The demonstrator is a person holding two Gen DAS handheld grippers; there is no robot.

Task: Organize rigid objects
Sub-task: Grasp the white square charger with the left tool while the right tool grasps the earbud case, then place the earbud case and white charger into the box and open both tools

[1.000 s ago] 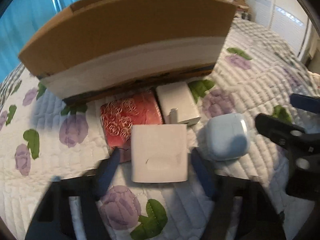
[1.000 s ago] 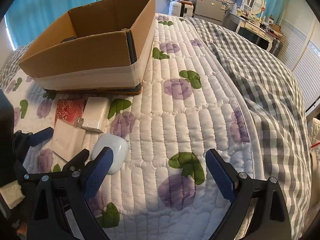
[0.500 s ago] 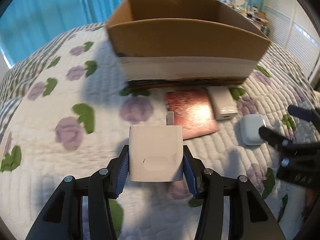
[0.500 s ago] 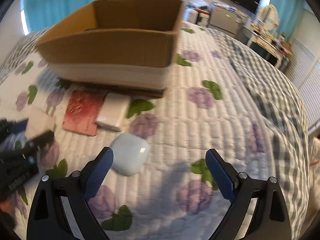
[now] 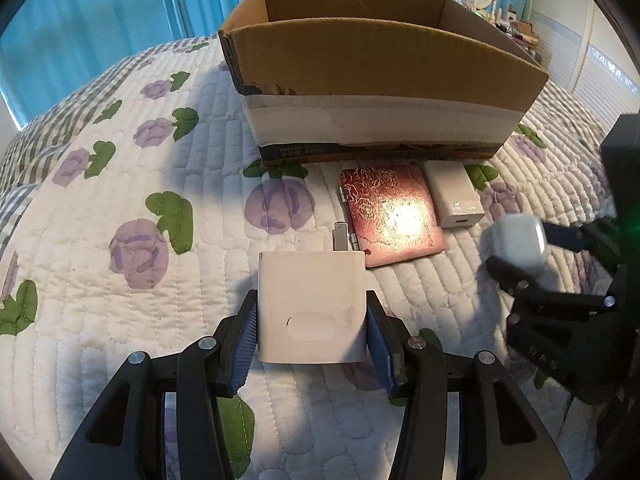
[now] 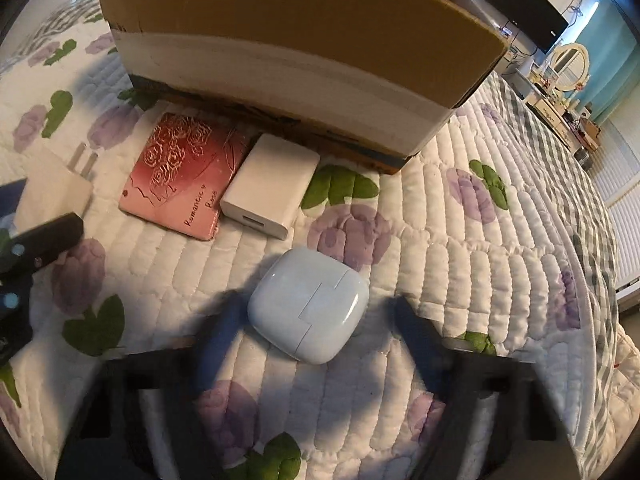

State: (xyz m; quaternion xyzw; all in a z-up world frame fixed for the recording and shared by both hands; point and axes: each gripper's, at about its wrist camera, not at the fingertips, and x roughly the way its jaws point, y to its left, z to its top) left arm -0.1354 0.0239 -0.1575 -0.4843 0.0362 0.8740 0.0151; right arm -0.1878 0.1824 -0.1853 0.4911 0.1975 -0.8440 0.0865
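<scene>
My left gripper (image 5: 311, 332) is shut on a white plug adapter (image 5: 311, 304), held above the quilt with its prongs pointing away; it also shows in the right wrist view (image 6: 52, 188). My right gripper (image 6: 320, 328) is open, its blurred fingers on either side of a pale blue earbud case (image 6: 308, 306) lying on the quilt; the case also shows in the left wrist view (image 5: 518, 240). A red rose-patterned case (image 5: 392, 216) and a white charger block (image 5: 454, 198) lie in front of an open cardboard box (image 5: 380, 80).
The flowered quilt (image 5: 120, 200) covers the bed. The box (image 6: 300, 40) stands just beyond the objects. A checked blanket (image 6: 580, 200) lies to the right, with furniture and a television beyond it.
My left gripper closed on the white adapter and lifted it back and left. My right gripper swung toward the blue earbud case and now straddles it.
</scene>
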